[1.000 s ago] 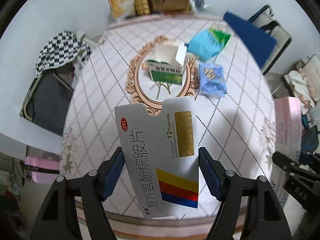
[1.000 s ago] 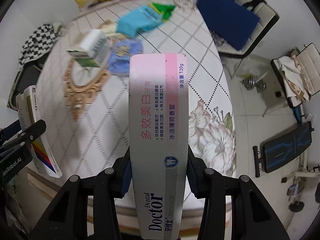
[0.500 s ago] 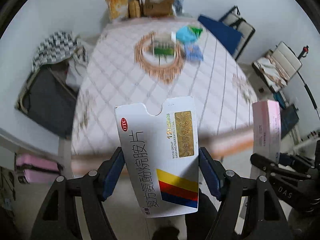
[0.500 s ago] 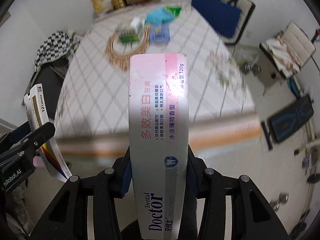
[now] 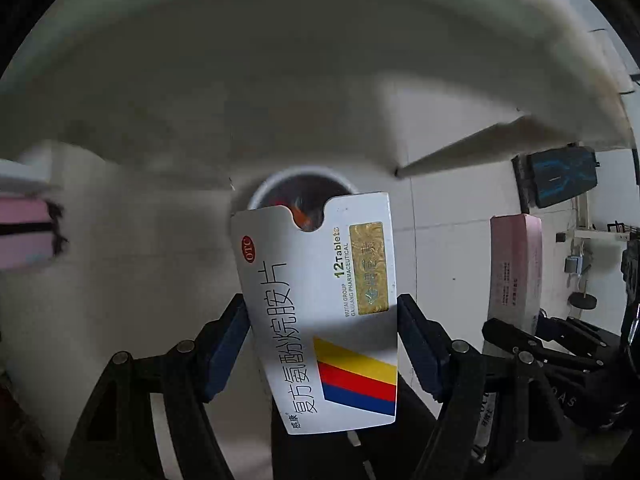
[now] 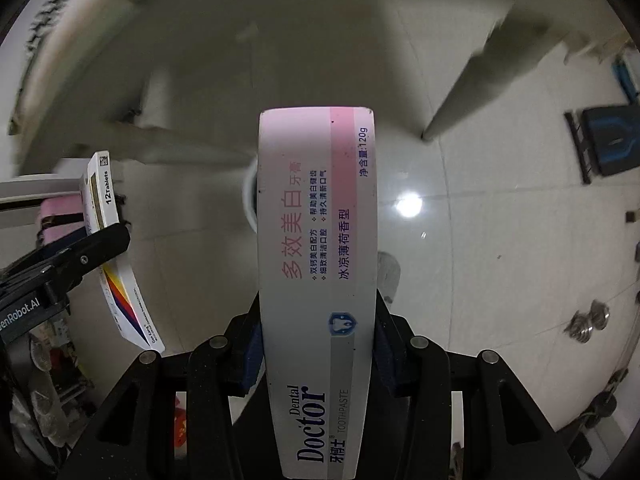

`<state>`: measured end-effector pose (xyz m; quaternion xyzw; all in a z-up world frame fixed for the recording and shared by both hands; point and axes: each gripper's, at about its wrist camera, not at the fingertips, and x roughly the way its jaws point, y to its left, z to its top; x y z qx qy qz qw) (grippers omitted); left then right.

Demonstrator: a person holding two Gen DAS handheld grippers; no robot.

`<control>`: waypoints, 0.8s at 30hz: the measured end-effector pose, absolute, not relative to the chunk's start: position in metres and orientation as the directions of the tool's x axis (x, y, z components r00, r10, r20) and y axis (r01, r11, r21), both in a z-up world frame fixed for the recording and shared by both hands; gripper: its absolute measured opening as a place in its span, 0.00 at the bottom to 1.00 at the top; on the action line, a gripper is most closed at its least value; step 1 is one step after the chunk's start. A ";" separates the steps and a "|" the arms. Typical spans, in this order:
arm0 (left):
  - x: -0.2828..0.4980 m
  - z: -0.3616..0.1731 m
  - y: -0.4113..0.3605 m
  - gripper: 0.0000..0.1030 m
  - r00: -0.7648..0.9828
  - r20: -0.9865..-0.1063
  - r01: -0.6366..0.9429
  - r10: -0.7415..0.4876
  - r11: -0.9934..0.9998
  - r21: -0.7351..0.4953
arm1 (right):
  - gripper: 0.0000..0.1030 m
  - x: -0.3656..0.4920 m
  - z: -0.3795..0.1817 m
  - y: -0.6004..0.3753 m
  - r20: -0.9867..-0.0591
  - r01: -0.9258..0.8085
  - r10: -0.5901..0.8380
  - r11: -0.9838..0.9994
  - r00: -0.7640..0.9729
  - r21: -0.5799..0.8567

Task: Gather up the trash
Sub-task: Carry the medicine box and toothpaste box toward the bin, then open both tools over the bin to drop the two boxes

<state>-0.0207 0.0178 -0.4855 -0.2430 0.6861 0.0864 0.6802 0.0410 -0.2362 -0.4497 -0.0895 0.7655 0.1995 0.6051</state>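
Both hands carry trash down toward what looks like a bin [image 5: 302,196] on the floor: left fingers [image 5: 322,354] clamp the pill box [image 5: 320,304], right fingers [image 6: 318,354] clamp the toothpaste box [image 6: 316,240]; next, centre over the rim and release

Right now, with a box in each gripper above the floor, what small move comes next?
Probably lower the left gripper a little, then release: its tablet box hangs over the white-rimmed bin, whose mouth shows just beyond the box's top edge.
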 end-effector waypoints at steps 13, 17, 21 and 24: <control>0.029 -0.699 0.060 0.94 -0.017 -0.939 -0.596 -0.344 0.757 -0.267 | 0.48 0.059 -0.723 -0.198 -0.871 -0.347 0.195 0.861 -0.451 0.373; 0.026 -0.702 0.063 0.94 -0.019 -0.968 -0.602 -0.249 0.776 -0.187 | 0.76 0.068 -0.745 -0.181 -0.883 -0.374 0.206 0.848 -0.422 0.377; 0.018 -0.678 0.059 0.94 -0.011 -0.995 -0.595 -0.104 0.800 -0.077 | 1.00 0.069 -0.735 -0.179 -0.929 -0.423 0.181 0.851 -0.321 0.312; 0.013 -0.658 0.057 0.94 -0.003 -0.998 -0.600 -0.060 0.799 -0.046 | 1.00 0.070 -0.718 -0.176 -0.957 -0.462 0.152 0.850 -0.246 0.253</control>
